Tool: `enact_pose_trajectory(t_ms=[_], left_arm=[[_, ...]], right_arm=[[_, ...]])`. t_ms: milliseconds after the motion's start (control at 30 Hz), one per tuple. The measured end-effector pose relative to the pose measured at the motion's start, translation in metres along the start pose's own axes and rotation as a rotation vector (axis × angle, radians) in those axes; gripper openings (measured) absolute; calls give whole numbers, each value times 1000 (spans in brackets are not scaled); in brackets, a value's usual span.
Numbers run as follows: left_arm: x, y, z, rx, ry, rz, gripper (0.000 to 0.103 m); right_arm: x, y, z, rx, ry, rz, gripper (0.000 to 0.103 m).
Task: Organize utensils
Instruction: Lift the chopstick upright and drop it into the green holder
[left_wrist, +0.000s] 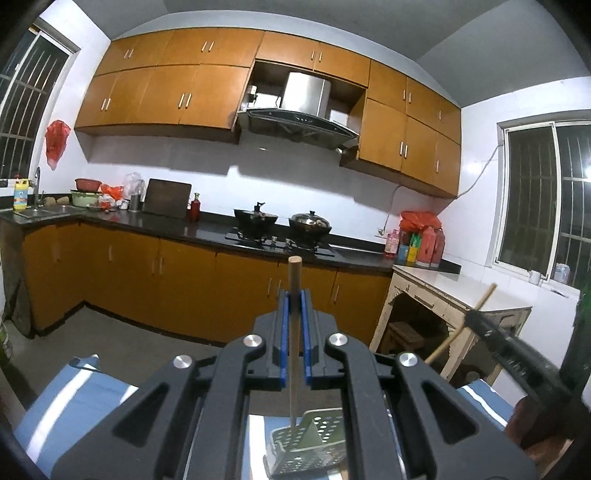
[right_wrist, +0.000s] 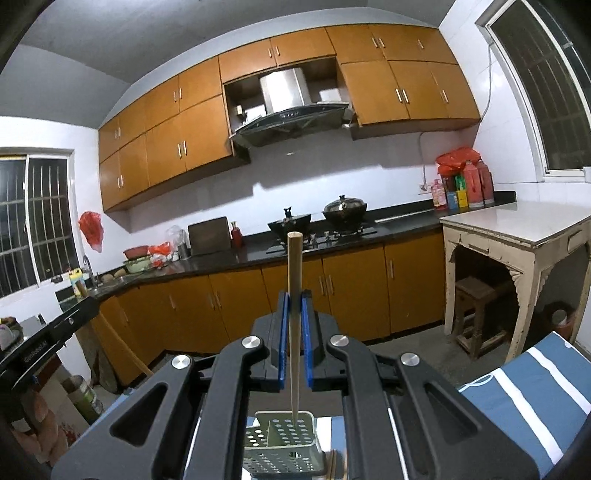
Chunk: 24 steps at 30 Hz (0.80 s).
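Left wrist view: the left claw (left_wrist: 294, 295) is closed almost fully, its blue pads pinching a wooden chopstick (left_wrist: 294, 332). The stick's long axis runs straight along the fingers, blunt end (left_wrist: 294, 260) pointing away past the fingertips, thin end pointing down into a perforated green utensil holder (left_wrist: 314, 446) below. The holder stands on a blue-and-white striped cloth (left_wrist: 74, 398). At the right edge the other claw's dark body (left_wrist: 517, 347) carries a second stick, tilted.

Right wrist view: the right claw (right_wrist: 294, 295) is likewise nearly closed, clamped on its own chopstick (right_wrist: 294, 325). This one also lies along the fingers, thick end (right_wrist: 295, 235) outward, tip dipping into a compartment of the same holder (right_wrist: 284, 443)
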<state>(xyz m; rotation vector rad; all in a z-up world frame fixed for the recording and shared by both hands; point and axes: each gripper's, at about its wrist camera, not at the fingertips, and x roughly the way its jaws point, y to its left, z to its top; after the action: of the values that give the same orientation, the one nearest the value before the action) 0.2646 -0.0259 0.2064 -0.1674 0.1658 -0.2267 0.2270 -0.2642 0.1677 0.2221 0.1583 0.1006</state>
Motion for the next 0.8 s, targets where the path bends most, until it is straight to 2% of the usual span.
enact_pose_trajectory(t_ms=[233,633,700,767,800], left_arm=[[23,-1,-31,-13,35,-1,7],[37,8,-59,-19,114,7,8],[36,10,-60,-23,124,15,9],[32,14,-61,-26,130,23,11],[30,16,-61,-28,130,25,13]], right_arm=[[16,-2,-30,-13,64,-4,8],[17,-1,-44,-16,109,-4,9],[12,-2,-44,-15,108,-8,15],[5,-3,-43,-12,96,-14,33],[3,-4,-43,-12,92,-15,35]])
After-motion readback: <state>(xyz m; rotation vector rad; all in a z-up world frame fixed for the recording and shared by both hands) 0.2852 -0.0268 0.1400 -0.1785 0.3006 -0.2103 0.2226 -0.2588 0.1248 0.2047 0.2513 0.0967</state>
